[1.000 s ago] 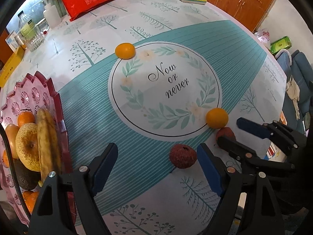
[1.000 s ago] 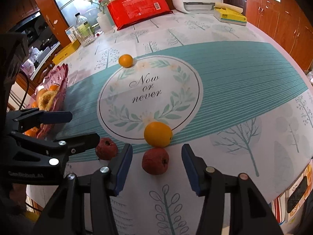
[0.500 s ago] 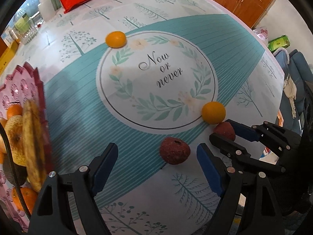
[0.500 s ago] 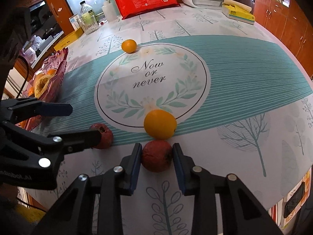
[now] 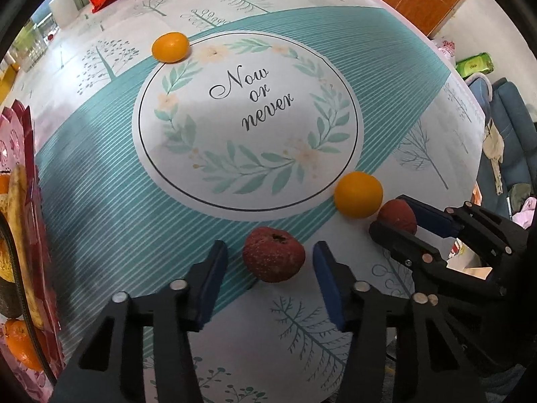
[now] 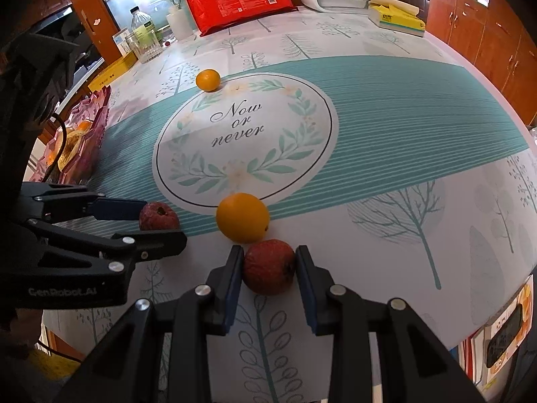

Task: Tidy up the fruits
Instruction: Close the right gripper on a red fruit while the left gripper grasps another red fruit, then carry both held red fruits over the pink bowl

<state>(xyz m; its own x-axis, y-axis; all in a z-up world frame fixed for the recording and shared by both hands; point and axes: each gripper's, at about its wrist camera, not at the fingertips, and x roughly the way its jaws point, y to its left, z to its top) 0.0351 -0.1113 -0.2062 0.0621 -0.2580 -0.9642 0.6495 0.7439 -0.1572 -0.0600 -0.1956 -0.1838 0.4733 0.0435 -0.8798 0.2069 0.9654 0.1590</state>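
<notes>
Red fruit (image 6: 268, 270) sits clamped in my right tongs (image 6: 268, 265) on the worktop (image 6: 402, 117); my left tongs (image 5: 270, 268) are closing around another (image 5: 273, 258), pads not yet touching. Next, I judge: lift both toward the pink tray (image 5: 20, 141) far left.

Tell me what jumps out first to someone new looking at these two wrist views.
Two dark red fruits near the table's front edge. The right gripper is clamped on one red fruit just in front of a big orange; the left gripper is closing around the other red fruit, pads not yet touching. Then the "Now or never" wreath print mid-table and the pink fruit tray at the left edge.
</notes>
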